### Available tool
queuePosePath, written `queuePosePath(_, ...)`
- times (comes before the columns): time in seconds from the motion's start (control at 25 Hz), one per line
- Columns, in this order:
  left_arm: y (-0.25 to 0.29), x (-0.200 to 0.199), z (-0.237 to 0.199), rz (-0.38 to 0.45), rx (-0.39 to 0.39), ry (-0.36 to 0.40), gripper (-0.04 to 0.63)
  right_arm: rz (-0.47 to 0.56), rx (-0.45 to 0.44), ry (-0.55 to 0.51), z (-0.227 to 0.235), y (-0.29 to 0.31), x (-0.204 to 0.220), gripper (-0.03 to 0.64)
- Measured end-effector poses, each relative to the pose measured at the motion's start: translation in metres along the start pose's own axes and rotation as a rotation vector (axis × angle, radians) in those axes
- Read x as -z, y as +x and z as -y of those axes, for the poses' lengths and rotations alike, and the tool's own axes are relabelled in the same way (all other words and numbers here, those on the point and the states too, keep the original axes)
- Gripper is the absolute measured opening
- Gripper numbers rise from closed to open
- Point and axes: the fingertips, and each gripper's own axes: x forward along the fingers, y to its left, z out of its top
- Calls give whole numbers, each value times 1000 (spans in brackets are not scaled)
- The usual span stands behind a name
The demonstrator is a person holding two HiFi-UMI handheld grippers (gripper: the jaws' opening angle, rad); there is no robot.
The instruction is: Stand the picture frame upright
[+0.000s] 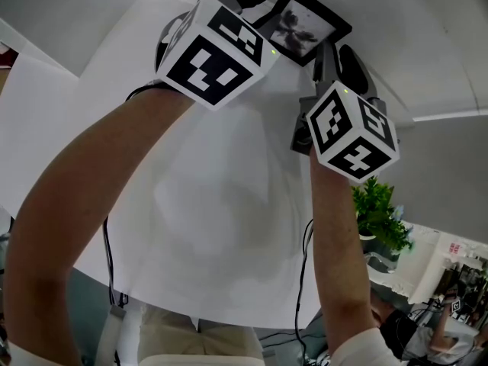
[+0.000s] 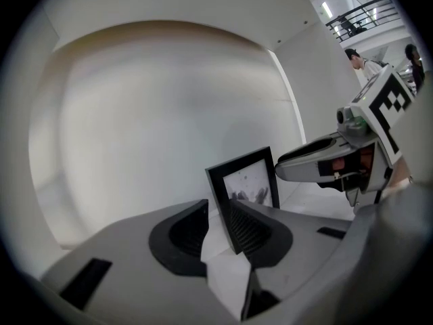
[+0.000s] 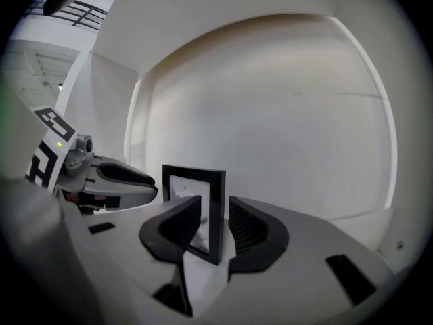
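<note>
The picture frame [image 1: 303, 26] [image 2: 245, 185] [image 3: 196, 205] is black and narrow-rimmed, and a pale picture with dark blotches is set in it. It is found at the far side of the white desk [image 1: 221, 227], between the two grippers. In both gripper views it is seen upright.

Its lower edge is hidden behind the fingers in every view, so it cannot be told whether it rests on the desk. The subject of the picture is too small and blurred to be made out. In the head view both hands and most of each gripper are covered by the marker cubes [image 1: 217, 48].

The left gripper [image 1: 258, 10] [image 2: 218, 212] [image 3: 154, 181] is clenched on one side edge of the frame, which is pressed against the ribbed pad of one finger. The right gripper [image 1: 328, 61] [image 3: 215, 212] [image 2: 281, 164] is set around the opposite side edge. Its fingers are released, and a narrow gap is seen between the frame and one pad.

The left forearm [image 1: 91, 181] is stretched from the lower left up toward the middle of the far side. The right forearm [image 1: 335, 242] is raised from the lower right, nearly straight up the head view. A green plant [image 1: 379, 213] is seen beside it, beyond the desk's edge.
</note>
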Motion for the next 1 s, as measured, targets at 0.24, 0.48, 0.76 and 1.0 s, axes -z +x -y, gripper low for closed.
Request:
queuePosePath(0.24,-18,2,5,-4,-5,0,86,7,14,-19,-4,-21,0,138)
queuePosePath(0.48,-53,13,14,-13,-6,-31,84,1,-11,-51,-25,-55,4,18)
queuePosePath(0.76,-113,63,40,-72,50,-210,23,-61,-95,-29,-63,-101,28,9)
queuePosePath(1.0,-189,96,60,-36,44,-359,17,-78,-118,-10,-86,-159,38,9)
